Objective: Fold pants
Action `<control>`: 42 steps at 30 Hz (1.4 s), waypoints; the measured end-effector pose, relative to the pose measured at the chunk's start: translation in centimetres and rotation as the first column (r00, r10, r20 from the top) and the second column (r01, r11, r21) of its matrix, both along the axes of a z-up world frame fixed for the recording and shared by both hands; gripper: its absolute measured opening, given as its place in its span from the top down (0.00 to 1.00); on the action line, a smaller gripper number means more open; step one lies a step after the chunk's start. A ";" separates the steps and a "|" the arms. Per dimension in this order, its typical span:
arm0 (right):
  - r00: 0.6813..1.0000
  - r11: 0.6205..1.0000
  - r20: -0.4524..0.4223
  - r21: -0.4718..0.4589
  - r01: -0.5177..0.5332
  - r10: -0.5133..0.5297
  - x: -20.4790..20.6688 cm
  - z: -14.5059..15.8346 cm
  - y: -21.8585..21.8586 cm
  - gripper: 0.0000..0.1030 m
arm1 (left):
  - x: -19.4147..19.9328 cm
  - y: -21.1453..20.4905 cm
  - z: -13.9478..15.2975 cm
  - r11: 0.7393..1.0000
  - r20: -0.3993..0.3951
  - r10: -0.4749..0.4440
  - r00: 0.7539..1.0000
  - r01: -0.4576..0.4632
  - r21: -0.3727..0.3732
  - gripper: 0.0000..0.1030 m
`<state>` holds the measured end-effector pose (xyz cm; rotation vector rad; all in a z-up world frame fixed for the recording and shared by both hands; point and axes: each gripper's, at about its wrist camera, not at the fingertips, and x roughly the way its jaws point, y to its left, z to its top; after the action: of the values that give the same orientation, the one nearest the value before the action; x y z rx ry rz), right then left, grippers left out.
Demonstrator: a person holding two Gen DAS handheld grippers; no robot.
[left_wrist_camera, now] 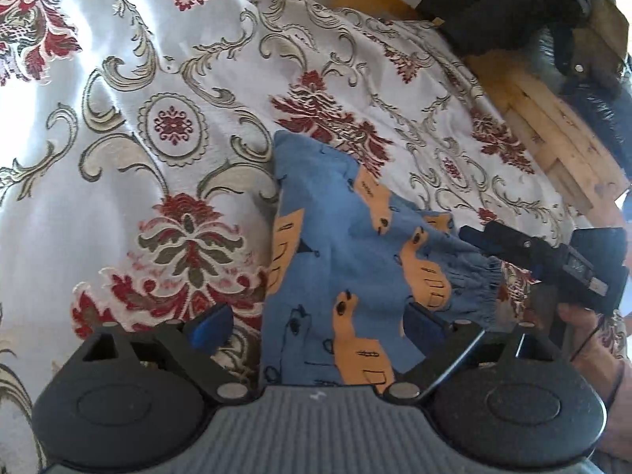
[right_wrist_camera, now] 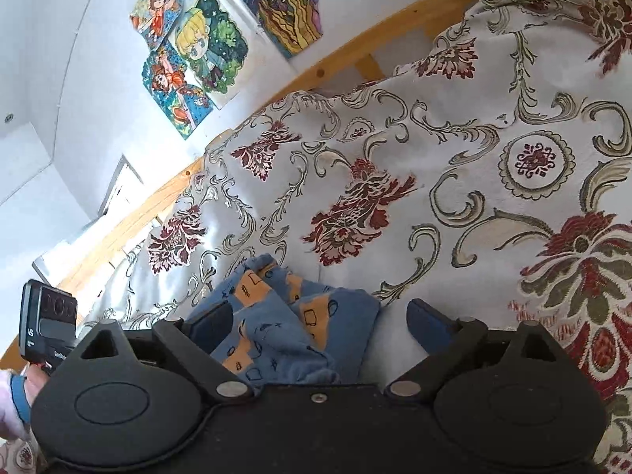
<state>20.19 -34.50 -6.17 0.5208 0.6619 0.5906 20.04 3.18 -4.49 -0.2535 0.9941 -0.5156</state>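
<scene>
Step in hand: by my reading, mid-fold. The pants [left_wrist_camera: 347, 260] already lie doubled into a narrow bundle rather than spread flat, and both grippers are down at the cloth.
Pants: small blue pants printed with orange animal shapes, on the bed cover [left_wrist_camera: 158, 126], a white spread with red and olive flowers. Their gathered waistband points toward the wooden bed frame [left_wrist_camera: 553, 146]; the far end is turned over on itself.
Left gripper [left_wrist_camera: 316, 324]: released, its blue fingers [left_wrist_camera: 211, 322] spread wide, one off the pants on the bed cover, the other at the waistband side; the cloth lies between them, ungripped as far as I can tell.
Right gripper [right_wrist_camera: 316, 328]: also spread, with the crumpled end of the pants between its fingers [right_wrist_camera: 428, 318]. One finger is against the cloth and the other is clear of it on the bed cover. No grip shows.
Next move: likely calls for closing on an edge at each end, lifting together, and laying one end squarely over the other, then smoothing the bunched part.
Writing: the camera block [right_wrist_camera: 47, 326] on the other gripper, beyond the pants, carries small white lettering, too small to read for certain. The drawings [right_wrist_camera: 197, 51] on the wall past the bed frame show no legible words.
</scene>
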 end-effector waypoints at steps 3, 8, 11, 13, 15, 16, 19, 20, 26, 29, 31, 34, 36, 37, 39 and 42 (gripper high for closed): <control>1.000 1.000 -0.003 0.007 -0.017 0.017 -0.1 -0.3 0.6 0.16 | -0.1 0.0 -0.2 1.000 -0.015 -0.004 1.000 0.004 0.002 0.16; 0.999 1.000 -0.031 -0.021 -0.012 0.011 -0.2 -1.1 1.8 0.30 | -0.5 0.6 -0.6 1.000 -0.020 0.018 1.000 -0.018 0.005 0.25; 0.997 0.998 -0.071 0.046 0.038 -0.034 -0.1 -1.7 0.6 0.43 | -0.8 0.7 -0.6 0.999 -0.016 0.025 1.000 -0.024 0.021 0.30; 0.994 0.997 -0.092 0.047 0.065 -0.061 -0.2 -1.9 0.3 0.49 | -1.0 0.6 -0.6 0.999 -0.012 0.030 0.999 -0.029 0.041 0.34; 0.995 0.998 -0.083 0.014 0.059 -0.058 -0.4 -1.7 0.9 0.49 | -1.1 0.5 -0.5 0.998 -0.011 0.028 1.000 -0.028 0.056 0.36; 0.995 0.999 -0.079 -0.007 0.054 -0.054 -0.5 -1.6 1.2 0.49 | -1.1 0.5 -0.5 0.998 -0.010 0.029 1.000 -0.028 0.063 0.37; 0.994 0.996 -0.085 -0.052 0.065 -0.070 -0.5 -1.4 1.8 0.62 | -1.1 0.2 -0.3 0.995 -0.009 0.037 0.999 -0.036 0.098 0.40; 0.992 0.996 -0.097 -0.045 0.080 -0.084 -0.6 -1.5 1.7 0.71 | -1.2 0.0 -0.2 0.993 -0.008 0.039 0.999 -0.038 0.111 0.41; 0.991 0.993 -0.080 -0.045 0.107 -0.110 -1.3 -1.2 2.2 0.78 | -1.9 -1.6 0.2 0.981 0.020 0.027 0.999 -0.030 0.194 0.54; 0.990 0.993 -0.082 -0.038 0.111 -0.114 -1.3 -1.2 2.0 0.79 | -2.0 -2.0 0.4 0.978 0.024 0.027 0.999 -0.031 0.206 0.59; 0.990 0.993 -0.081 -0.038 0.113 -0.116 -1.4 -1.1 2.0 0.79 | -2.0 -2.1 0.4 0.976 0.026 0.024 0.999 -0.030 0.214 0.61; 0.991 0.992 -0.065 -0.049 0.112 -0.115 -1.6 -0.7 2.0 0.80 | -2.1 -2.1 0.6 0.976 0.028 0.026 0.999 -0.032 0.216 0.67; 0.992 0.992 -0.055 -0.054 0.112 -0.114 -1.7 -0.3 2.1 0.80 | -2.3 -2.1 0.8 0.976 0.033 0.030 0.999 -0.037 0.216 0.72; 0.992 0.992 -0.050 -0.054 0.112 -0.115 -1.7 -0.2 2.1 0.80 | -2.3 -2.2 0.8 0.975 0.035 0.032 0.999 -0.039 0.218 0.74; 0.993 0.992 -0.037 -0.057 0.113 -0.115 -1.9 0.1 2.2 0.81 | -2.4 -2.5 1.1 0.972 0.040 0.030 0.999 -0.038 0.230 0.76; 0.993 0.991 -0.018 -0.069 0.114 -0.116 -2.1 0.6 2.3 0.82 | -2.5 -3.0 1.4 0.968 0.048 0.023 0.999 -0.034 0.250 0.78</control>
<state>18.06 -32.21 -5.58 0.4992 0.6657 0.4531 17.52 0.16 -3.13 -0.0295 0.9999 -0.3632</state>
